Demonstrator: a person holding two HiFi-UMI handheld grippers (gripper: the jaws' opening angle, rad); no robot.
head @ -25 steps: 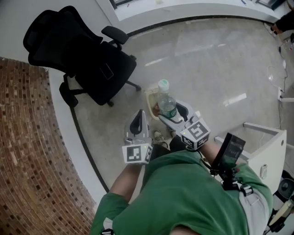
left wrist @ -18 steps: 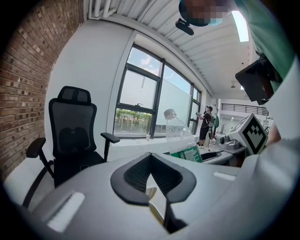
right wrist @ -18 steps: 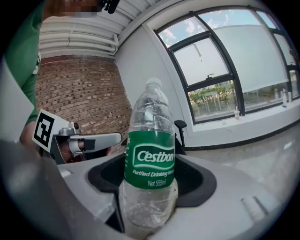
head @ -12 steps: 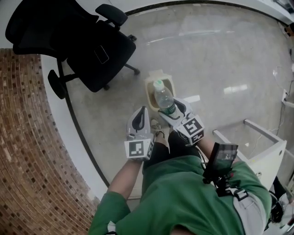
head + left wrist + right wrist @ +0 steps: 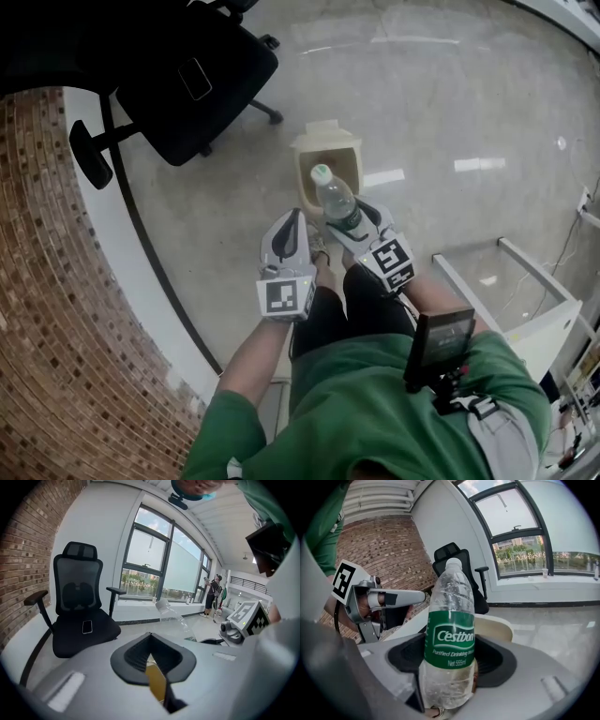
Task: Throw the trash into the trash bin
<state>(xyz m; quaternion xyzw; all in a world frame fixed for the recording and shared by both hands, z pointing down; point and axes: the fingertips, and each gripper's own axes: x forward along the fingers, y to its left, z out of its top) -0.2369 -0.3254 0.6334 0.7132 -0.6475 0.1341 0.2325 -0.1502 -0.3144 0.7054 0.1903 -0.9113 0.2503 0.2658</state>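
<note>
A clear plastic water bottle (image 5: 336, 200) with a green label and white cap sits between the jaws of my right gripper (image 5: 353, 222), which is shut on its lower half. In the head view the bottle's cap end lies over the open top of a cream trash bin (image 5: 330, 142) on the floor. The right gripper view shows the bottle (image 5: 450, 637) upright in the jaws with the bin's rim (image 5: 497, 626) just behind it. My left gripper (image 5: 287, 246) is held beside it to the left, shut and empty. From the left gripper view the bottle (image 5: 174, 617) is ahead to the right.
A black office chair (image 5: 178, 70) with a phone (image 5: 195, 79) on its seat stands left of the bin. A curved brick wall (image 5: 47, 281) runs along the left. A white open frame (image 5: 525, 300) is on the right. A person (image 5: 213, 595) stands far off by the windows.
The bin and chair have come closer. The right gripper has carried the bottle forward until its cap end is over the bin. The left gripper stayed shut alongside.
</note>
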